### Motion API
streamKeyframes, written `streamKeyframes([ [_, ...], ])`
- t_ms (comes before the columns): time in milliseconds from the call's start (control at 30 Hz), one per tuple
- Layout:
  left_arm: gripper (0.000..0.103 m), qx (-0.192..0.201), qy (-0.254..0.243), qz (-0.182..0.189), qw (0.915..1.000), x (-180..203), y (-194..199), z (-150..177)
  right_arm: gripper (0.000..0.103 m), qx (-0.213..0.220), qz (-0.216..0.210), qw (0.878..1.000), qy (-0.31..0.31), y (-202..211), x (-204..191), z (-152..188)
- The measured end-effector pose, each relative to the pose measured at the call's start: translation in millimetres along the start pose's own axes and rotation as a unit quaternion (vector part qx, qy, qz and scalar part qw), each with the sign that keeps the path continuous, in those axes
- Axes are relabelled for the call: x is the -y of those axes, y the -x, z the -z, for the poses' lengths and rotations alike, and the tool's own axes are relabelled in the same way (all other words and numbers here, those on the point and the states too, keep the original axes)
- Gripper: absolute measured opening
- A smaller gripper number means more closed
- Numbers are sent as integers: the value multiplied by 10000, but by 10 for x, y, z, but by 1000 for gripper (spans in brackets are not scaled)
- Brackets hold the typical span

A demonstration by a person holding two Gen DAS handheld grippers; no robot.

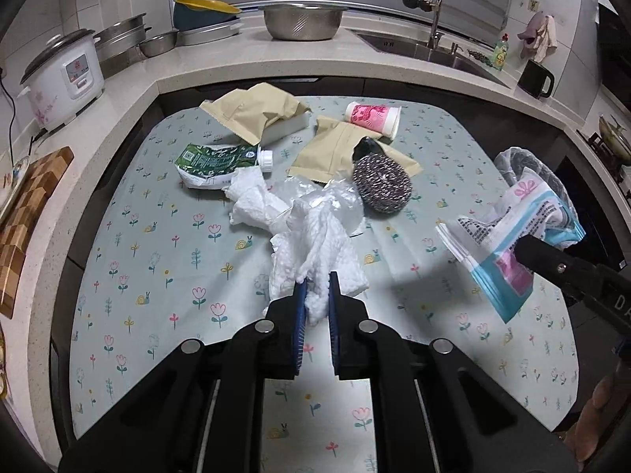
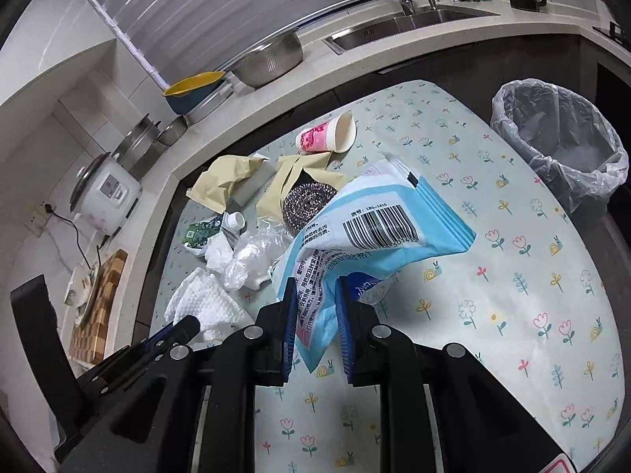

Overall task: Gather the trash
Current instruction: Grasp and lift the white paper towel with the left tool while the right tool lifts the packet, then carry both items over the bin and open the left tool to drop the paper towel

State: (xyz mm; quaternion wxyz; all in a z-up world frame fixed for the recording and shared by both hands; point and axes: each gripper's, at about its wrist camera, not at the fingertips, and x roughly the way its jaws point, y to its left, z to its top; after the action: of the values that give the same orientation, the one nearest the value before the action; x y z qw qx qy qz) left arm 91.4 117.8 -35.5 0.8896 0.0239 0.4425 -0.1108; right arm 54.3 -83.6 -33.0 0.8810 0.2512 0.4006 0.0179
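My left gripper [image 1: 315,282] is shut on a white paper towel [image 1: 315,252] that lies crumpled on the flowered table. My right gripper [image 2: 315,283] is shut on a blue and white wrapper [image 2: 378,228] and holds it above the table; the wrapper also shows in the left wrist view [image 1: 508,236]. A bin lined with a clear bag [image 2: 560,146] stands at the table's far right. More trash lies in a heap: a green carton [image 1: 213,161], clear plastic [image 1: 331,197], a steel scourer [image 1: 380,185], tan paper bags [image 1: 256,110] and a pink paper cup [image 1: 372,116].
A kitchen counter [image 1: 130,90] wraps around the table, with a rice cooker [image 1: 63,79], metal bowls [image 1: 301,19], a sink [image 1: 434,49] and a black mug [image 1: 534,79]. A wooden board [image 1: 27,213] lies at the left.
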Motion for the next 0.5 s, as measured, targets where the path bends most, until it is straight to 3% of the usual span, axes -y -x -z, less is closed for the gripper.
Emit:
streamKeyframes([
  [500, 10, 548, -519, 431, 9962, 895, 451, -260, 18, 831, 57, 9964, -179, 785, 411, -324],
])
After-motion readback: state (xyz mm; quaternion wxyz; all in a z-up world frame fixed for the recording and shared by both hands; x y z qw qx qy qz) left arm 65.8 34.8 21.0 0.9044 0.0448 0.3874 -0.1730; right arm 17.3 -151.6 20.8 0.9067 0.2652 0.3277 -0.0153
